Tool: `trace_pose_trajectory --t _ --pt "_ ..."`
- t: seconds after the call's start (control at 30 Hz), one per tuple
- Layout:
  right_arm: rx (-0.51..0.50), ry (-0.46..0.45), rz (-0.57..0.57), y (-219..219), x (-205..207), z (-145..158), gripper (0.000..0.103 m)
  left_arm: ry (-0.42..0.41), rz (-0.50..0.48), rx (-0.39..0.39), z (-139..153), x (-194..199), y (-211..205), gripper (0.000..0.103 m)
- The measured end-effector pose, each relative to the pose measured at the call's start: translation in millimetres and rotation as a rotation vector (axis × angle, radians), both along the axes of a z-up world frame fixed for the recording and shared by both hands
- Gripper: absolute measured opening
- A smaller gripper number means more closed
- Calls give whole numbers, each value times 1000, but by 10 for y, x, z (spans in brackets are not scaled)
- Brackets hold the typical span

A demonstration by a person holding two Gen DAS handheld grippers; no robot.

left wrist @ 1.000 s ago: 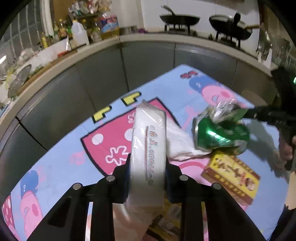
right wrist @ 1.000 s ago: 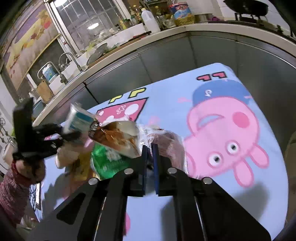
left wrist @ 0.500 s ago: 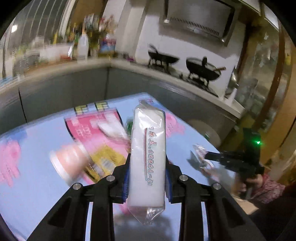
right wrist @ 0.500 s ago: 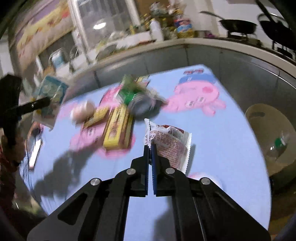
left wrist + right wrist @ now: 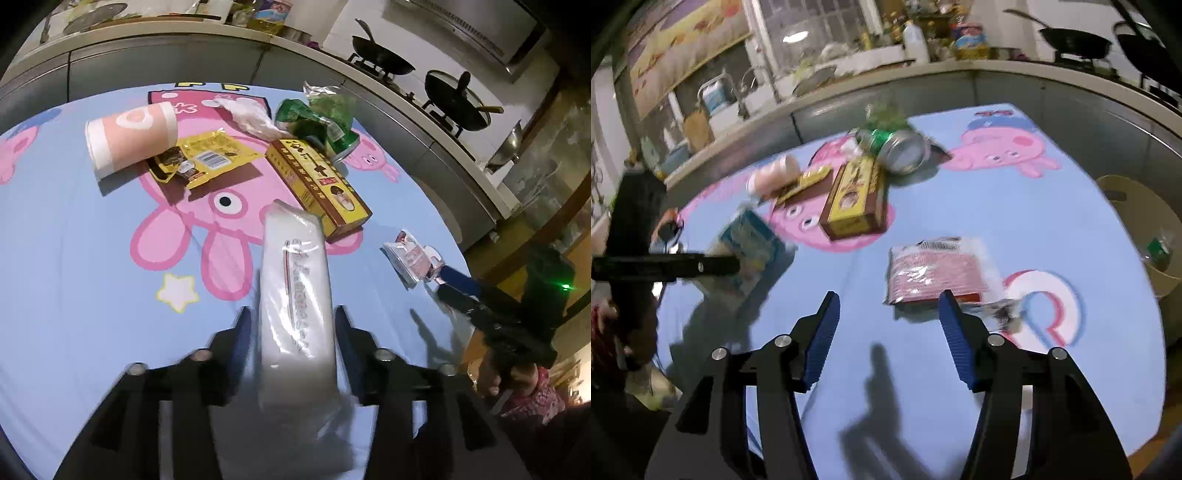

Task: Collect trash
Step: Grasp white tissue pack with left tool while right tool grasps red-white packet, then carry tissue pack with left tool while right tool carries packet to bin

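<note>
Trash lies all over the blue cartoon surface, and we are picking it up piece by piece. Our left tool has just been opening, and the white tissue pack sits between its jaws with a little gap on each side, so the pads do not press it now. The pack looks soft and light, with slippery plastic skin, so we think it is best squeezed around its middle, not at the thin sealed end. Our right tool has also just been opening, and nothing is between its jaws. The red snack wrapper lies flat on the surface just past its right finger. It looks thin, crinkly and very light, so we would pinch it at an edge. Farther back, in a bunch, are the yellow and brown box, the crushed green can, the yellow wrapper, the pink cup on its side and some white crumpled paper. The box looks stiff and easy to hold by its long sides. The can is bent and may roll. A tan bin waits at the far right, beside the surface, and we guess the trash goes there.
</note>
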State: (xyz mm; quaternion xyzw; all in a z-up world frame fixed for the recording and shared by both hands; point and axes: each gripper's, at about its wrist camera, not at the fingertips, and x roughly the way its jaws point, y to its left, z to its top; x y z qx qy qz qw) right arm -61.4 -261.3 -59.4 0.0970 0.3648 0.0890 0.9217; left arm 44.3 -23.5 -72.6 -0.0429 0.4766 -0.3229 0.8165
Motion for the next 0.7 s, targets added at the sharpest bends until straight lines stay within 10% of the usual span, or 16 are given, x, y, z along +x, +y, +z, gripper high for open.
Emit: trace_pose_trajectory --t 0.07,0.33,0.53,0.7 --pt "36 -1 -25 -111 -34 37 58 -2 10 -14 -12 8 37 72" --pt "220 67 -164 -732 68 -170 57 16 -3 -20 -38 24 -30 70" --pt "333 87 -175 -876 234 -307 54 47 -26 -22 -100 35 -94 32" --pt "203 83 -115 -561 327 -330 18 51 -31 -18 -103 20 -168 30"
